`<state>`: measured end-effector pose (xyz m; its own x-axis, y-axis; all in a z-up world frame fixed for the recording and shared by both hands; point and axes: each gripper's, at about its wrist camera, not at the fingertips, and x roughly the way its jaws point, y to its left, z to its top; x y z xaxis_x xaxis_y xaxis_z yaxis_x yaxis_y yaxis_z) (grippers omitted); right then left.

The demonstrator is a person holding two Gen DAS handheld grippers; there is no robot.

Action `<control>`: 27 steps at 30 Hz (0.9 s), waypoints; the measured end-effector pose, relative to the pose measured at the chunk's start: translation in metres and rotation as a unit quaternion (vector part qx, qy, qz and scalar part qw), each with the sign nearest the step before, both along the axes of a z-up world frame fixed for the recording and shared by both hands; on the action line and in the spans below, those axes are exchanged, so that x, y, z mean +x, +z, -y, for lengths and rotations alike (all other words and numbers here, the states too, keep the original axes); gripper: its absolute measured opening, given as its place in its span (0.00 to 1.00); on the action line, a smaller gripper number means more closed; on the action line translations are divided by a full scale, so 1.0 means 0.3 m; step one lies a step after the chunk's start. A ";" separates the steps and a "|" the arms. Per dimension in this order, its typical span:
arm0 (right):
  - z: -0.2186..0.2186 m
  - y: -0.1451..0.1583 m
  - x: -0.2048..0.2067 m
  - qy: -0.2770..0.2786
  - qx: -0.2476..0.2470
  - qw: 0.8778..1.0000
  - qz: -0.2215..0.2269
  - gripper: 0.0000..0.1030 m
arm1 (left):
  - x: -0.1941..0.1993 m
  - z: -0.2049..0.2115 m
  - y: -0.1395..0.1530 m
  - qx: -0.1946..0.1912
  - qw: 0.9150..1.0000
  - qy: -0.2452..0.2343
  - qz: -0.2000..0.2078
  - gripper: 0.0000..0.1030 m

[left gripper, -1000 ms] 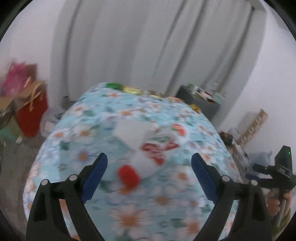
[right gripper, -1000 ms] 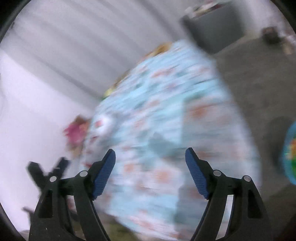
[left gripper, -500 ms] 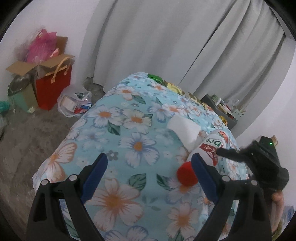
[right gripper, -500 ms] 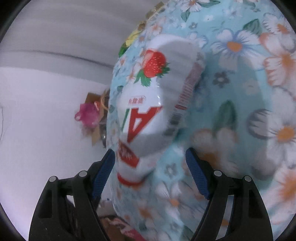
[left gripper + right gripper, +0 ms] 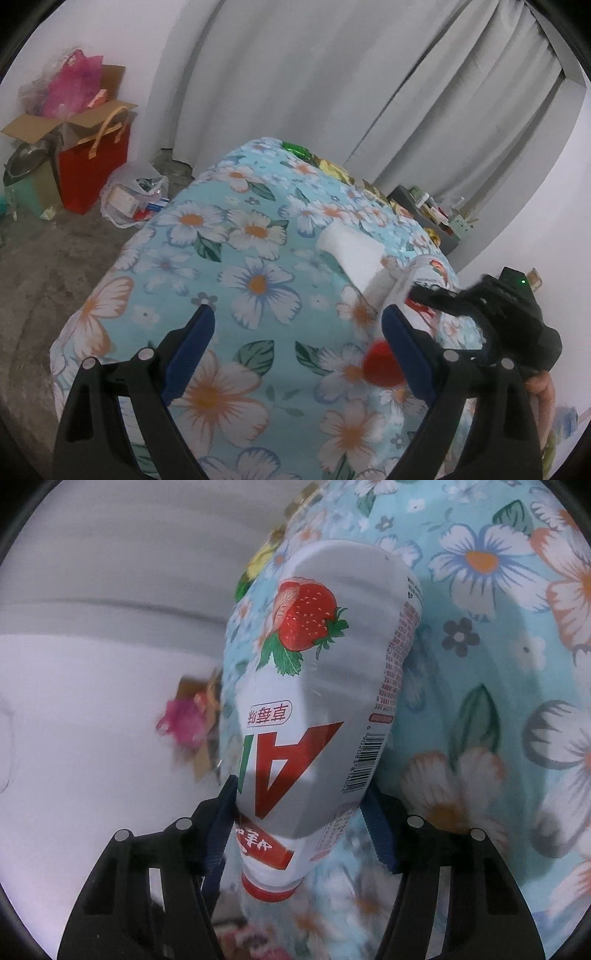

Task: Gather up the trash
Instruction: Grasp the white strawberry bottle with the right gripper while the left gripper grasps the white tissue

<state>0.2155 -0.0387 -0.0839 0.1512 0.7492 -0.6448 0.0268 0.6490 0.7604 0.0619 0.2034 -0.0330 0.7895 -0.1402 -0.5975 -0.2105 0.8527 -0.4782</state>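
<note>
Lying on the flowered table [image 5: 255, 284] at its right side, the strawberry bottle [image 5: 314, 709] points its long axis straight along your right tool [image 5: 299, 834], pinched at its neck end, while your left tool [image 5: 295, 332] hangs spread nearby.

Ahead of you pale grey curtains [image 5: 332, 81] hang in long folds beside a plain white wall [image 5: 535, 206], and a bare grey floor [image 5: 44, 258] spreads to your left. Against the far left wall you have an open cardboard box [image 5: 40, 123] stuffed with pink wrapping, a red gift bag [image 5: 92, 166] and a clear plastic bag [image 5: 133, 195]. The worktop wears a light-blue flowered cloth [image 5: 255, 258], and a dark low cabinet [image 5: 432, 218] cluttered with small items stands beyond it.
</note>
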 end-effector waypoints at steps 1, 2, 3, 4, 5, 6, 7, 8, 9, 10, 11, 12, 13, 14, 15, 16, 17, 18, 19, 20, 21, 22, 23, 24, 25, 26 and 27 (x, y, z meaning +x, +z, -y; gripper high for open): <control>0.025 0.005 -0.002 0.014 -0.001 1.000 -0.002 0.58 | 0.009 0.006 -0.002 -0.003 1.000 -0.007 -0.002 0.87; 0.049 0.010 -0.007 0.026 -0.002 1.000 -0.003 0.58 | 0.015 0.011 -0.002 -0.005 1.000 -0.012 -0.003 0.87; 0.085 0.016 -0.015 0.037 -0.002 0.999 -0.005 0.58 | 0.024 0.019 -0.003 -0.007 1.000 -0.018 -0.004 0.87; 0.120 0.024 -0.020 0.044 -0.003 0.999 -0.007 0.58 | 0.035 0.026 -0.003 -0.008 1.000 -0.024 -0.005 0.87; 0.153 0.034 -0.029 0.052 -0.005 0.999 -0.008 0.58 | 0.044 0.032 -0.002 -0.008 1.000 -0.029 -0.005 0.87; 0.195 0.046 -0.036 0.057 -0.012 0.998 -0.007 0.58 | 0.055 0.037 0.000 -0.009 0.999 -0.034 -0.006 0.87; 0.227 0.058 -0.045 0.058 -0.020 0.998 -0.005 0.58 | 0.070 0.044 0.004 -0.010 0.999 -0.039 -0.006 0.87; 0.257 0.070 -0.053 0.060 -0.032 0.998 -0.001 0.58 | 0.082 0.050 0.009 -0.009 0.999 -0.043 -0.005 0.87; 0.292 0.090 -0.072 0.060 -0.048 0.997 0.004 0.58 | 0.103 0.060 0.019 -0.006 0.999 -0.050 -0.003 0.87; 0.317 0.107 -0.087 0.061 -0.058 0.996 0.008 0.58 | 0.116 0.068 0.026 -0.001 0.998 -0.055 -0.002 0.87; 0.343 0.119 -0.098 0.062 -0.067 0.996 0.012 0.58 | 0.139 0.082 0.036 0.008 0.998 -0.062 -0.001 0.87; 0.370 0.133 -0.111 0.061 -0.078 0.995 0.019 0.58 | 0.157 0.093 0.042 0.016 0.998 -0.066 -0.002 0.87; 0.391 0.146 -0.124 0.061 -0.092 0.994 0.025 0.58 | 0.188 0.112 0.049 0.030 0.997 -0.072 -0.006 0.87; 0.406 0.153 -0.133 0.060 -0.102 0.993 0.029 0.58 | 0.220 0.132 0.054 0.042 0.996 -0.081 -0.009 0.87; 0.418 0.159 -0.143 0.057 -0.108 0.992 0.030 0.58 | 0.243 0.146 0.056 0.050 0.995 -0.086 -0.012 0.87; 0.427 0.159 -0.157 0.053 -0.113 0.992 0.030 0.59 | 0.281 0.169 0.056 0.064 0.993 -0.093 -0.016 0.86; 0.439 0.155 -0.162 0.048 -0.119 0.991 0.029 0.59 | 0.309 0.187 0.054 0.074 0.992 -0.101 -0.018 0.82; 0.438 0.150 -0.168 0.045 -0.121 0.991 0.029 0.59 | 0.337 0.205 0.050 0.083 0.990 -0.108 -0.020 0.74; 0.434 0.143 -0.173 0.041 -0.123 0.991 0.029 0.59 | 0.375 0.228 0.043 0.098 0.989 -0.111 -0.025 0.69; 0.394 0.132 -0.166 0.039 -0.124 0.991 0.031 0.59 | 0.402 0.247 0.035 0.110 0.987 -0.113 -0.031 0.63; 0.380 0.127 -0.170 0.034 -0.127 0.991 0.038 0.59 | 0.437 0.273 0.020 0.130 0.983 -0.122 -0.040 0.59; 0.361 0.125 -0.173 0.031 -0.128 0.990 0.044 0.60 | 0.457 0.291 0.007 0.146 0.980 -0.128 -0.047 0.58; 0.396 0.134 -0.178 0.029 -0.130 0.990 0.051 0.60 | 0.473 0.307 -0.007 0.165 0.976 -0.130 -0.054 0.56; 0.395 0.136 -0.183 0.027 -0.135 0.989 0.060 0.61 | 0.496 0.330 -0.029 0.196 0.970 -0.130 -0.066 0.52; 0.392 0.136 -0.186 0.025 -0.139 0.988 0.066 0.61 | 0.507 0.341 -0.045 0.214 0.965 -0.131 -0.073 0.49; 0.403 0.137 -0.192 0.022 -0.142 0.987 0.071 0.61 | 0.516 0.349 -0.060 0.229 0.961 -0.130 -0.081 0.39; 0.389 0.135 -0.192 0.019 -0.145 0.986 0.076 0.62 | 0.524 0.350 -0.076 0.239 0.959 -0.124 -0.089 0.23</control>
